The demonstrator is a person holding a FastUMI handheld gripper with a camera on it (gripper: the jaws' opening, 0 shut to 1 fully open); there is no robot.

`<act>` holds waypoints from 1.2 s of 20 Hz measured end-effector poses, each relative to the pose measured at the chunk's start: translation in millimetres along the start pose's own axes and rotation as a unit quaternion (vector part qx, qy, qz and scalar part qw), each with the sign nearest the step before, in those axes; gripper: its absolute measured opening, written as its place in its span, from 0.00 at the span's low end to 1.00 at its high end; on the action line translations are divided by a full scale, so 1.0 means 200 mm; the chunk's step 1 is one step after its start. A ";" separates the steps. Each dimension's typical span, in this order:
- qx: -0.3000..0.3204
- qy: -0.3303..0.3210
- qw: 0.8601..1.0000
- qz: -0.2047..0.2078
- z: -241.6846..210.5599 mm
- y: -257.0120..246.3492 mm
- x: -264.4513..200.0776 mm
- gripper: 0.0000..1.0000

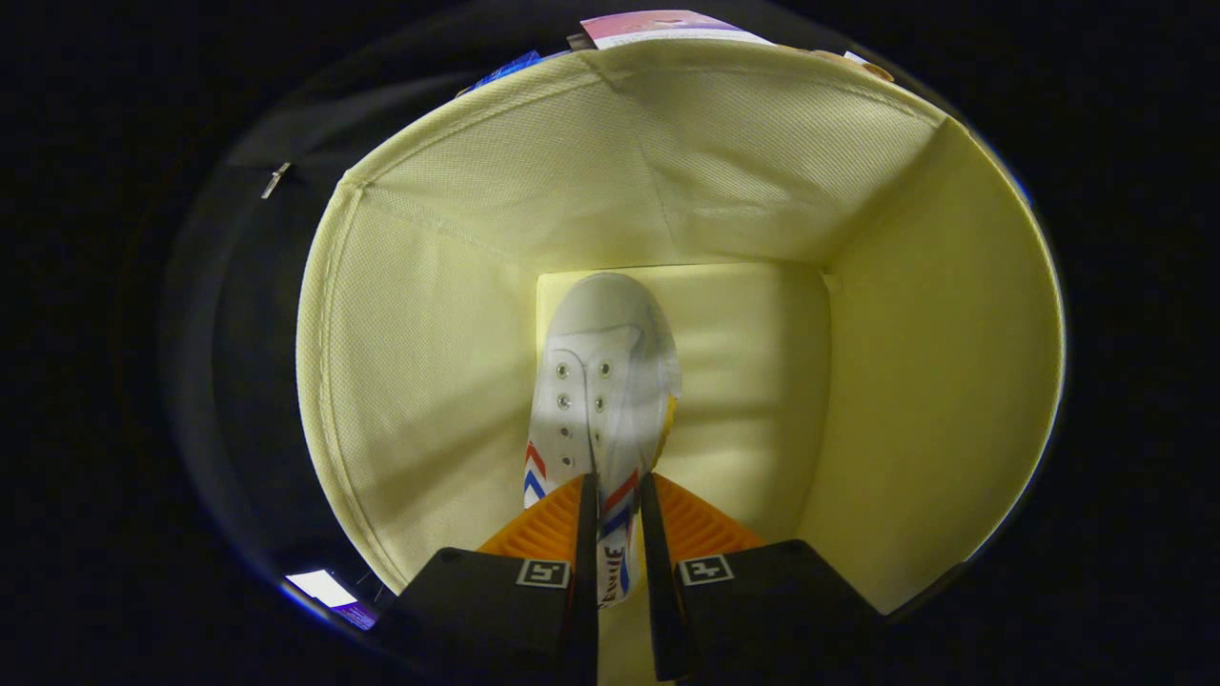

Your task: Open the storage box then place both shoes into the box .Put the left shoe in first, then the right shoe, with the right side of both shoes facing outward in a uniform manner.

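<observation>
I look straight down into the open pale-yellow fabric storage box. A white canvas shoe with red and blue chevron stripes hangs toe-down inside it, near the left part of the box floor. My gripper is shut on the shoe's heel end, both fingers pressing the upper between them. The toe points toward the floor of the box; whether it touches the floor I cannot tell.
The box walls rise close around the shoe on all sides, with more room on the right half of the floor. Beyond the rim lie dark cloth with a zipper pull and a pink card.
</observation>
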State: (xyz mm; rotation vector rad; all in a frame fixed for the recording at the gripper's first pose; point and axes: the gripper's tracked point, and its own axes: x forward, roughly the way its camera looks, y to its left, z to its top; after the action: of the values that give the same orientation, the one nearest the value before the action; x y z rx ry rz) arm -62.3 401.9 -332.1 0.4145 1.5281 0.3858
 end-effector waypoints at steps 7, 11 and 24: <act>0.002 -0.010 0.998 0.054 0.00 0.06 -0.18 0.78; 0.003 -0.036 0.994 0.106 0.02 0.09 -0.44 0.84; 0.021 -0.160 0.983 0.092 0.32 -0.98 -1.19 0.84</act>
State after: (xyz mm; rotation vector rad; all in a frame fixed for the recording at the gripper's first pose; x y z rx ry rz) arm -3.0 112.8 -220.5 0.6232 1.1908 0.4090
